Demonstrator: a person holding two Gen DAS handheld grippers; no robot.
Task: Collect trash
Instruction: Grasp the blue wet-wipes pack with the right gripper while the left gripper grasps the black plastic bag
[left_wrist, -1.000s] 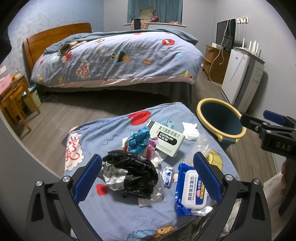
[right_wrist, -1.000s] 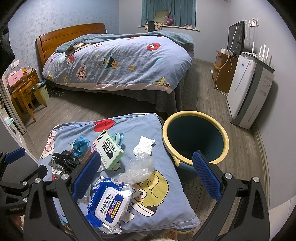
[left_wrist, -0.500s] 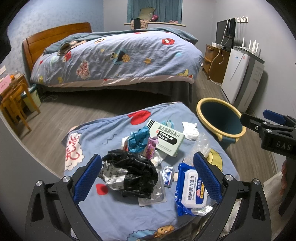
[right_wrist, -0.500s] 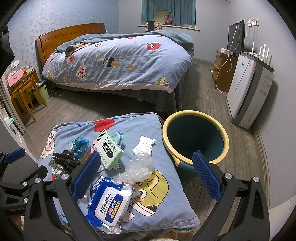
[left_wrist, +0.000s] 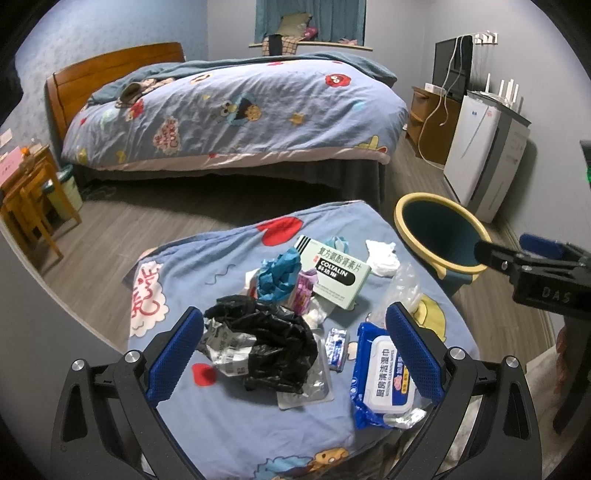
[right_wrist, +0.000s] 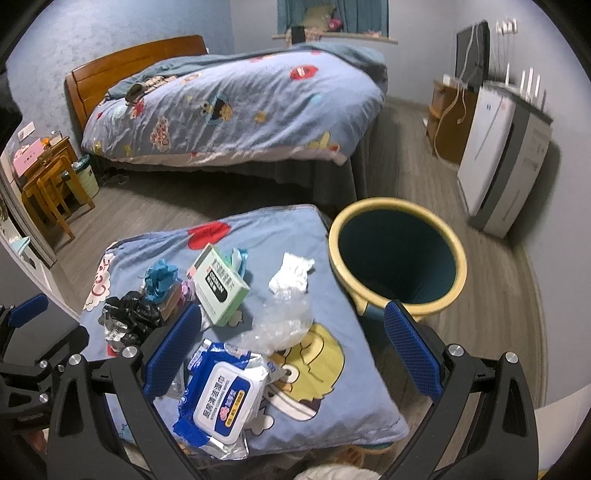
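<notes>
Lying mid-frame on a cartoon-print cushion, the trash is a crinkled black bag, green carton, glossy wipes pack and white tissue, beside a round yellow-rimmed bin, both claws spread empty.

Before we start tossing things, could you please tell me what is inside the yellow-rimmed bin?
The bin shows only bare dark teal wall inside; no trash is visible. Its near rim hides part of the bottom.
</notes>
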